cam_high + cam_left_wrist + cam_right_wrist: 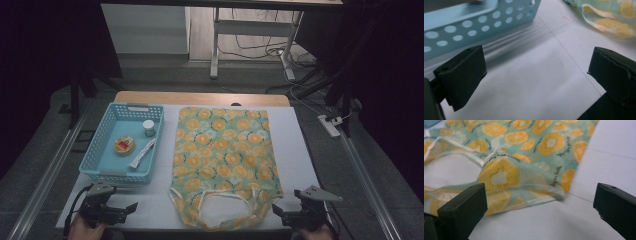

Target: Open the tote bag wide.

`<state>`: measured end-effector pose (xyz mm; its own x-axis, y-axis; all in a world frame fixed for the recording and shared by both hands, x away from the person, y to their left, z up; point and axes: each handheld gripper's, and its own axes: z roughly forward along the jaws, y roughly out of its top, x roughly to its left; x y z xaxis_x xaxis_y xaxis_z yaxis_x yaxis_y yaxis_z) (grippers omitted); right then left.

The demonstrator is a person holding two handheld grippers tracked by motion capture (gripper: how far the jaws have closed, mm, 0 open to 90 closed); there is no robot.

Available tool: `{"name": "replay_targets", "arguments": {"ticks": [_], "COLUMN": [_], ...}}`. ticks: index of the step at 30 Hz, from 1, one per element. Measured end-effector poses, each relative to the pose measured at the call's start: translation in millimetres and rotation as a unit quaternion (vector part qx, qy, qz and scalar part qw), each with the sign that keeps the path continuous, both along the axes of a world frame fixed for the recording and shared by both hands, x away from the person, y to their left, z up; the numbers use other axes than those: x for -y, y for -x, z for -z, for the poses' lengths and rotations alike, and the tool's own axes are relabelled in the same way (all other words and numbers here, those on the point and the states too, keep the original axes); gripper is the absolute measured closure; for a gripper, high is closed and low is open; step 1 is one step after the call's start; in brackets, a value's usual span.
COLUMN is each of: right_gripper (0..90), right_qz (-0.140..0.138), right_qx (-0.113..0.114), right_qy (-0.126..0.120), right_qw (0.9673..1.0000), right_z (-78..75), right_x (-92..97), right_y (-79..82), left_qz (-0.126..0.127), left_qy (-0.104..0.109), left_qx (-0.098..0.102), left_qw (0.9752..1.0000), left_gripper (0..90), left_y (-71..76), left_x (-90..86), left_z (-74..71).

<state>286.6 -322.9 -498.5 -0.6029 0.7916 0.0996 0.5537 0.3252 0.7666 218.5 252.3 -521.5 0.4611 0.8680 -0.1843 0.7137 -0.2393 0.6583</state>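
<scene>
A thin fabric tote bag [222,160], teal with orange citrus slices printed all over, is lying flat in the middle of the white bench [295,150], its pale-edged handles looping toward the near edge. Its cloth is looking soft and slightly wrinkled at the hem. The right hand-held gripper [280,214] is hovering just beside the bag's near right corner, jaws spread wide and gripping nothing. The left hand-held gripper [131,207] is likewise released, sitting over bare bench. A light-blue perforated plastic basket [95,150] is standing left of the bag, holding a small jar [148,128], a round tin [124,145] and a white tube [142,153].
</scene>
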Motion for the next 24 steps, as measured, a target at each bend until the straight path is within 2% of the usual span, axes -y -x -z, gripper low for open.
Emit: {"name": "replay_targets", "arguments": {"ticks": [4,8,21,22,24], "right_gripper": [0.0,0.0,0.0,0.0,0.0], "right_qz": [-0.022,-0.029,-0.027,-0.031,-0.034], "right_qx": [-0.002,0.0,0.0,-0.009,-0.011], "right_qy": [0.019,0.026,0.02,0.015,0.011], "right_qw": [0.9996,0.9992,0.9994,0.9994,0.9993], "right_z": [0.8,1.0,0.3,0.0,0.2], "right_x": [-5.8,-7.5,-6.4,-6.4,-6.7], "right_y": [0.3,0.6,0.8,0.6,0.5], "left_qz": [0.003,0.002,0.008,0.009,0.013], "left_qy": [0.004,0.008,0.021,0.02,0.017], "left_qx": [0.002,0.0,-0.004,-0.003,-0.004], "left_qw": [1.0,1.0,0.9997,0.9998,0.9998], "left_gripper": [1.4,1.4,1.6,1.6,1.7], "left_y": [0.7,0.3,-0.3,-0.2,-0.4], "left_x": [-0.9,-2.0,-4.1,-3.8,-2.8], "left_z": [-0.1,0.2,0.8,0.7,0.7]}}
